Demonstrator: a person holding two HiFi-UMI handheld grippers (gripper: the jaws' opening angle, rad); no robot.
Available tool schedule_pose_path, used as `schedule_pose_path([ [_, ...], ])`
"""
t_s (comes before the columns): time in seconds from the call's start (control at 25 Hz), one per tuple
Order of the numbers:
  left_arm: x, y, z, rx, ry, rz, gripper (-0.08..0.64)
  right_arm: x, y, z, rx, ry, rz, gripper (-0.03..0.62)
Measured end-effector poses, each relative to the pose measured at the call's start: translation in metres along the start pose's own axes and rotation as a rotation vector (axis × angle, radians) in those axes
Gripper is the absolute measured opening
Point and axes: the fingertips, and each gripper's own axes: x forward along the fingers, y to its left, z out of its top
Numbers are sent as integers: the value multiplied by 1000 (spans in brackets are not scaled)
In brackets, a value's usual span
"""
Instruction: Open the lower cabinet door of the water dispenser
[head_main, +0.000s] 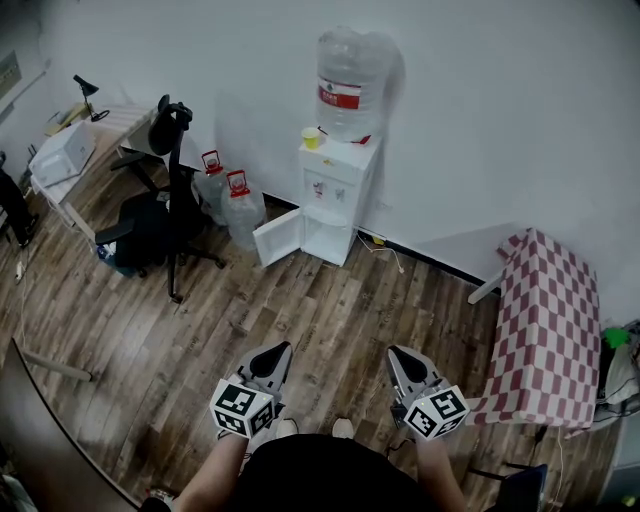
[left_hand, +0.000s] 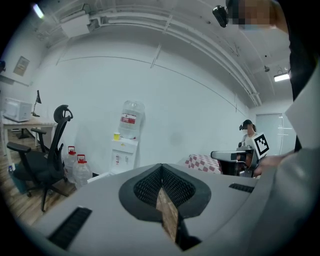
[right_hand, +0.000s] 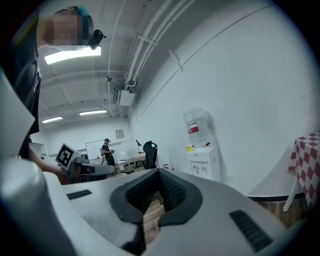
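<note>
While the water dispenser stands against the far wall, we note that its lower cabinet door is already open. It is swung out to the left, exposing the white compartment behind it. On top of the dispenser sits an inverted water bottle with a red label, and a small yellow cup rests beside the bottle's neck. Just left of the open door stand two spare water jugs with red caps. Further left we record a black office chair, then a desk in the far left corner. A red-and-white checked table stands at the right. Near us, well apart from the dispenser and above the wooden floor, the left gripper and the right gripper point toward it. Each has its jaws pressed together with nothing between them.
</note>
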Motion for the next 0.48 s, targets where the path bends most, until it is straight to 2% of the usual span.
schedule_pose_path([
  [0.48, 5, -7, 1, 10, 1, 35, 14, -7, -13, 0, 0, -1, 13, 20],
])
